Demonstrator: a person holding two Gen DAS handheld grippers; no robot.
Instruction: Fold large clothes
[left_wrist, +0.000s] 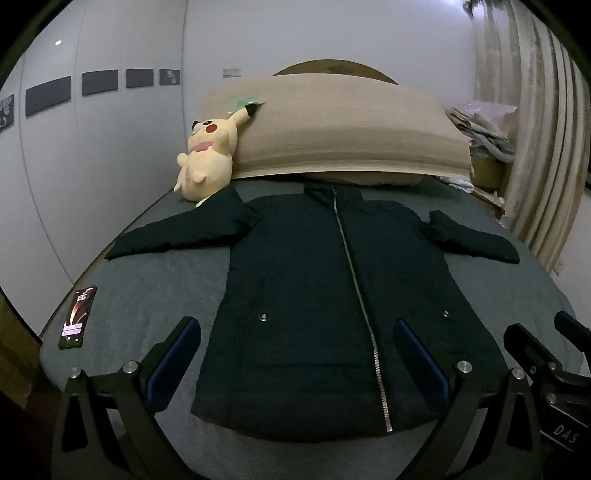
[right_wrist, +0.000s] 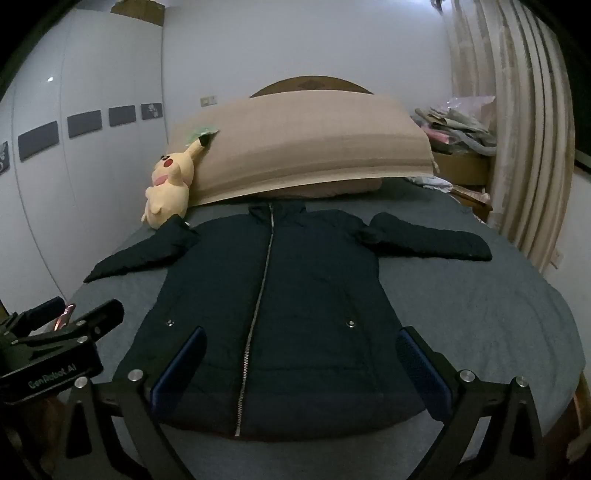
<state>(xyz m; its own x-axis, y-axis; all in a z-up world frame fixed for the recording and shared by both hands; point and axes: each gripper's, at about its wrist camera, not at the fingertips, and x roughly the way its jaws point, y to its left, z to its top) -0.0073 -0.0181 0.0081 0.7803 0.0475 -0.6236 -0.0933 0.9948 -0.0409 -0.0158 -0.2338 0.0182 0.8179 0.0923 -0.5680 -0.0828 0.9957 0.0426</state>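
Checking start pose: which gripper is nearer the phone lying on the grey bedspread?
Left. The left gripper hovers just right of the phone; the right gripper sits farther right, beyond the left one.

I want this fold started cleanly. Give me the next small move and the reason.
Probably bring the left gripper down to the jacket's left sleeve to fold it across the body. The jacket lies flat, zipped, both sleeves spread on the bed, and both pairs of jaws stand open and empty above the hem.

Matt quilted jacket (left_wrist: 314, 295), metal zip (left_wrist: 354, 277), seemingly coarse cloth bedcover (right_wrist: 480, 314)
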